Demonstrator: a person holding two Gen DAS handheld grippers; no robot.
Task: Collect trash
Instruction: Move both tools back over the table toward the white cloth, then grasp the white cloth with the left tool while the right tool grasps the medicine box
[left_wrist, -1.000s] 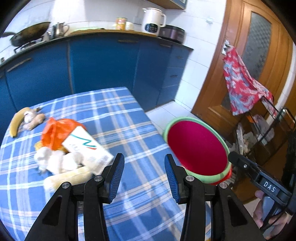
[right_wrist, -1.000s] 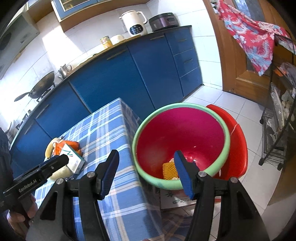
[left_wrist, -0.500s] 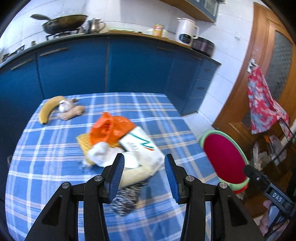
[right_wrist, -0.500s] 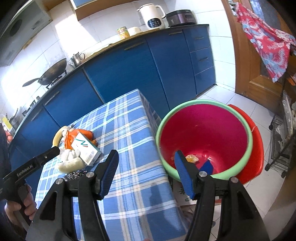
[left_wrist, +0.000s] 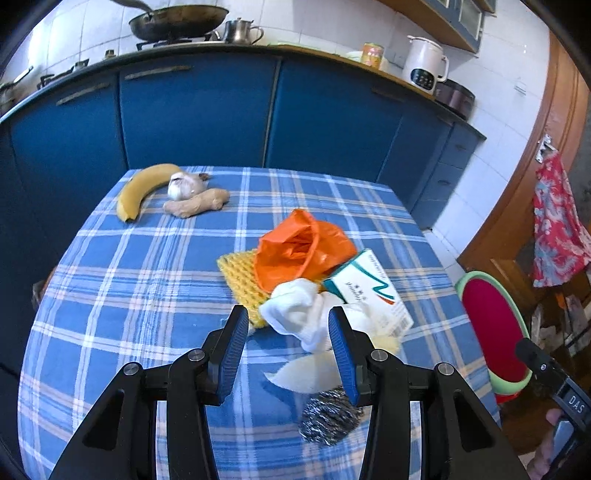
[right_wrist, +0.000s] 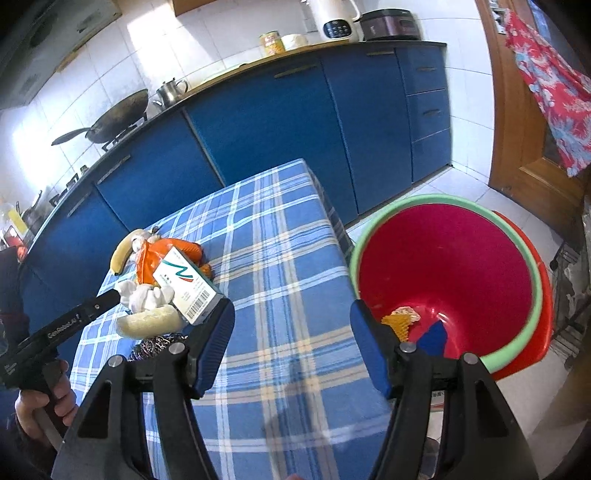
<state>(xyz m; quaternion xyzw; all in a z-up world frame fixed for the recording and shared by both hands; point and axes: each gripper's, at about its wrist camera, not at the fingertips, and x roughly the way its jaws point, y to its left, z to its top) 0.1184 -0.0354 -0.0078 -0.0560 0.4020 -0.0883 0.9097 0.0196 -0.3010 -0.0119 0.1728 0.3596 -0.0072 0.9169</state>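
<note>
A trash pile lies on the blue plaid table (left_wrist: 147, 280): an orange plastic bag (left_wrist: 299, 251), a yellow mesh sponge (left_wrist: 240, 280), white crumpled tissue (left_wrist: 303, 317), a white box (left_wrist: 369, 291), a pale foam piece (left_wrist: 310, 373) and a steel scourer (left_wrist: 328, 417). My left gripper (left_wrist: 288, 350) is open and empty, just above the tissue. My right gripper (right_wrist: 291, 343) is open and empty over the table's right edge. The red bin with green rim (right_wrist: 450, 273) stands on the floor beside the table and holds some scraps (right_wrist: 402, 321).
A banana (left_wrist: 144, 188), garlic (left_wrist: 181, 184) and ginger (left_wrist: 195, 203) lie at the table's far left. Blue cabinets (left_wrist: 192, 114) stand behind. A red patterned cloth (left_wrist: 557, 225) hangs on the wooden door at right.
My left gripper has swung from the bin side back over the table and now hovers at the trash pile. My right gripper has pulled back from the bin toward the table edge.
</note>
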